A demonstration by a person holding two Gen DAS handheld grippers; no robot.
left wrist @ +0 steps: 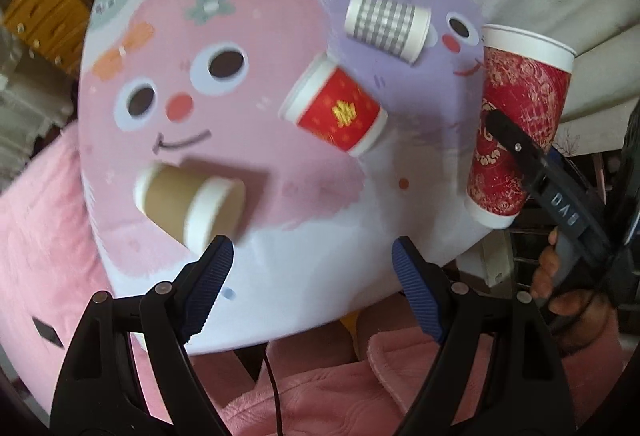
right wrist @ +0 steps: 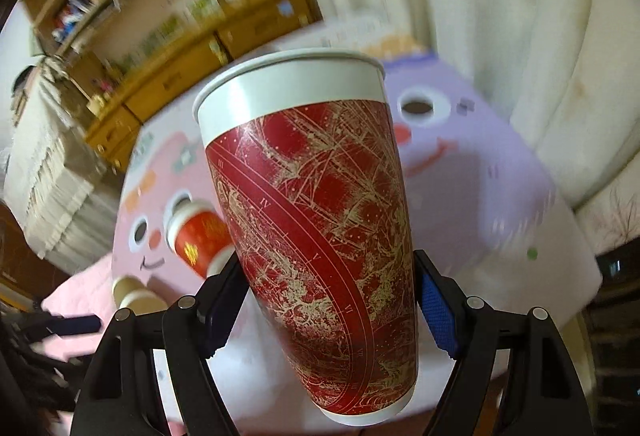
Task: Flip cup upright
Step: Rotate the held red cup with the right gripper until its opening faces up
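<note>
Tall red cup (right wrist: 316,236) — clamped in our right gripper (right wrist: 332,300), rim up, slightly tilted, off the near right edge of the cartoon table (left wrist: 304,260). We level it, lower squarely, then release. Left gripper (left wrist: 312,268) — open, empty.

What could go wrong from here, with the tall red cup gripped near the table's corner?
1. The tall red cup sits tilted in the right gripper; set down like this, it may tip over.
2. It hangs by the table corner, so a release could drop it off the edge.
3. The small red cup, checkered cup and brown cup lie on their sides and could roll if bumped.
</note>
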